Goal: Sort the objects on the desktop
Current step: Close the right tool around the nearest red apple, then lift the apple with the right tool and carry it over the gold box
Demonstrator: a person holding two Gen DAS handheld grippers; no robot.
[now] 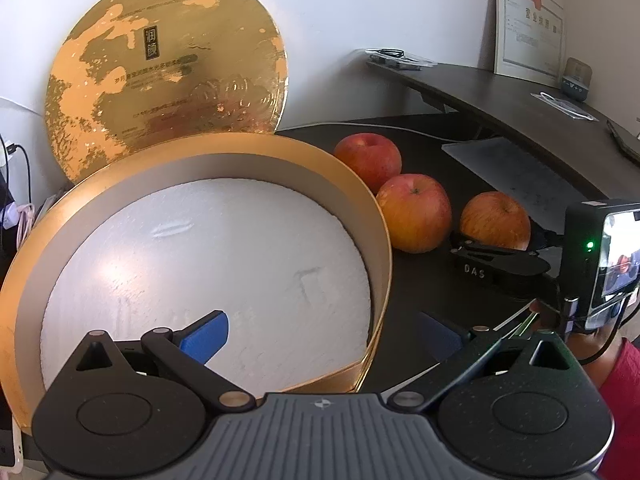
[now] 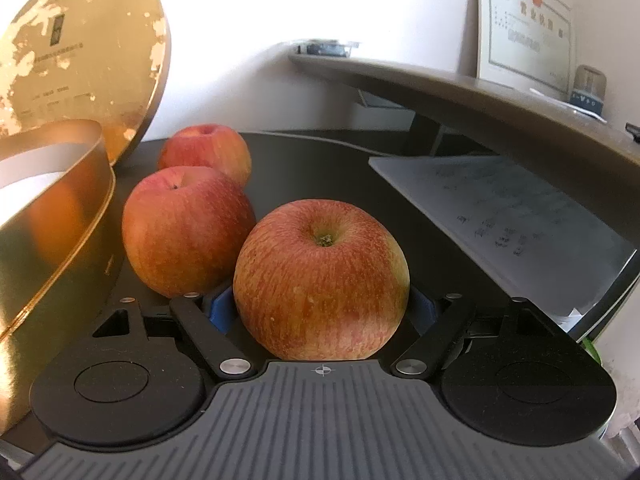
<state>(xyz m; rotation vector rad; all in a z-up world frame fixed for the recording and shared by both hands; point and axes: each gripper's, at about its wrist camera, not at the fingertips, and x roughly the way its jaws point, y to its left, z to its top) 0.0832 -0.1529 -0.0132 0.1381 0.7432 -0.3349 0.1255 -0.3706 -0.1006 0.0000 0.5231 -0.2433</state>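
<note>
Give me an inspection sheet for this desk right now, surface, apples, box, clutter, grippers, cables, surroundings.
Surface: dark desk.
Job's things: three apples; nearest apple, middle apple, far apple. Round gold box open, white liner; gold lid leaning upright behind.
Clutter: printed paper.
Grippers: left gripper open, straddling box wall; right gripper around nearest apple.
Cables: white cable along desk.
Surroundings: raised shelf, framed certificate.

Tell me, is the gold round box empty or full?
Empty: the gold round box shows only its bare white foam base; all three apples sit outside.
</note>
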